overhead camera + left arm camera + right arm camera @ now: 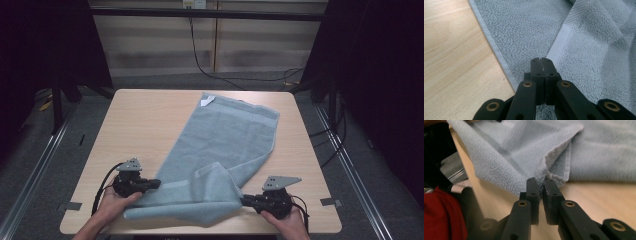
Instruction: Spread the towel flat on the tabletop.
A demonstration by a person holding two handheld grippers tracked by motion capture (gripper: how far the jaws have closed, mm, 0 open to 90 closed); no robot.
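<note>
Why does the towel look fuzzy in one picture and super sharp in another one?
In the right gripper view the towel looks soft and smeared, most at the far side. In the left gripper view its loops are crisp, while the wooden table catches a pale glare. The high view is dim, with dark surroundings and the towel evenly lit.

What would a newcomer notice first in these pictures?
A grey-blue towel lies slantwise across the wooden table, its near end rumpled and folded over. At the near edge, the left gripper and the right gripper meet the towel's two near corners.
</note>
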